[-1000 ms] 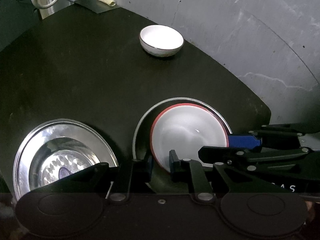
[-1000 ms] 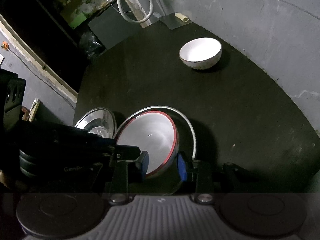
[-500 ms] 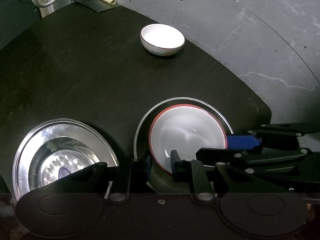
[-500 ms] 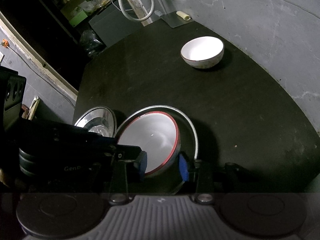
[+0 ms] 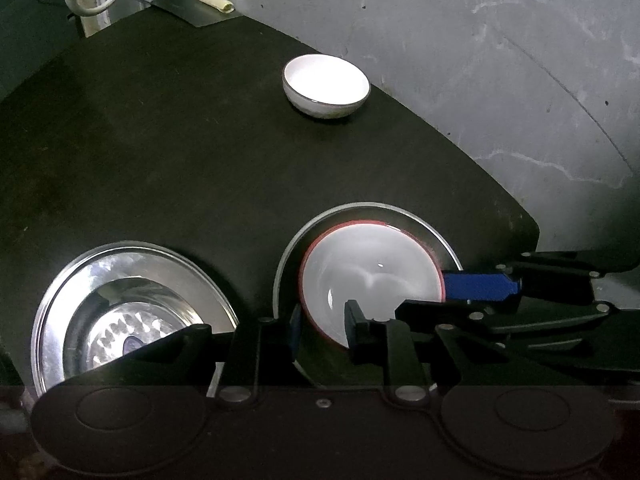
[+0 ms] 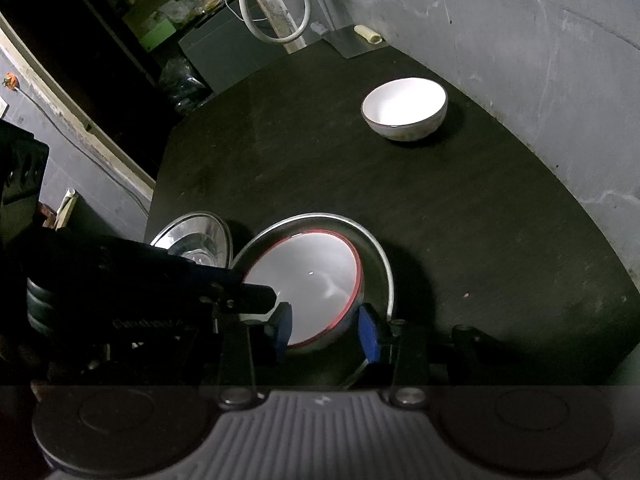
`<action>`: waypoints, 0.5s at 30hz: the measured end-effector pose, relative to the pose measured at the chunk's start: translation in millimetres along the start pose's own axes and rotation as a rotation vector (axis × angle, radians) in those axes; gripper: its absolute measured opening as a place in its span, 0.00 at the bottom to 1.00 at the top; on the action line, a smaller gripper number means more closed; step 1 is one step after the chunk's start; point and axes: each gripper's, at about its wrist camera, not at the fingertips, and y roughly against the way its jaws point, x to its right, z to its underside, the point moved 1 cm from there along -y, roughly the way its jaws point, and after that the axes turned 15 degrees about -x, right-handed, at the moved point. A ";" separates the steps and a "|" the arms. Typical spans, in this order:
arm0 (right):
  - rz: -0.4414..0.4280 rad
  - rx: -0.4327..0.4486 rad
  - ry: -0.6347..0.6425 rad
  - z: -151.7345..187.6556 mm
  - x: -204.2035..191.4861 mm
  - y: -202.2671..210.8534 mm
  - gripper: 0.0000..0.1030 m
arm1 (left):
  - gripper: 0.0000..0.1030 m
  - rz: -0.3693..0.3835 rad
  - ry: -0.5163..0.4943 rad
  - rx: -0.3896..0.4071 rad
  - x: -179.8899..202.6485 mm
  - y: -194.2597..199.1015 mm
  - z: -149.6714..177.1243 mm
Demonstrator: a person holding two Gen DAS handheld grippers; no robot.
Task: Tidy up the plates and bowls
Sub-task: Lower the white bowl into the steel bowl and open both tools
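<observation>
A white bowl with a red rim (image 5: 372,276) (image 6: 304,272) rests inside a steel plate (image 5: 400,210) (image 6: 384,256) on the black table. My left gripper (image 5: 324,328) straddles the bowl's near rim. Its jaws are opening, and a gap shows beside the rim. My right gripper (image 6: 325,331) straddles the rim on the other side, one finger inside and one outside, pads not pressing. Its blue pad (image 5: 476,286) lies at the bowl's right edge. A second white bowl (image 5: 326,84) (image 6: 404,112) stands alone at the far side.
A shiny steel plate (image 5: 64,280) (image 6: 192,236), seemingly with a smaller steel dish in it, lies left of the bowl. A grey wall (image 5: 520,80) bounds the table's (image 5: 160,140) far right edge. A metal sheet (image 5: 196,8) and a hose (image 5: 100,4) sit at the back corner.
The red-rimmed bowl has settled lower and flatter into the steel plate. Both grippers' jaws have widened around its rim. Neither hand has shifted.
</observation>
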 end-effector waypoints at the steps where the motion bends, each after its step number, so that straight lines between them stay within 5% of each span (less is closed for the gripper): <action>1: 0.001 0.001 0.001 0.4 -0.1 0.7 0.40 | 0.24 0.001 0.001 0.001 0.0 1.0 0.3; 12: 0.004 0.024 -0.002 3.0 2.8 10.2 0.41 | 0.34 0.000 0.004 0.053 -0.5 18.1 -3.0; 15: 0.001 0.038 -0.003 3.3 3.7 13.2 0.44 | 0.49 -0.014 0.012 0.074 -1.9 21.7 -4.4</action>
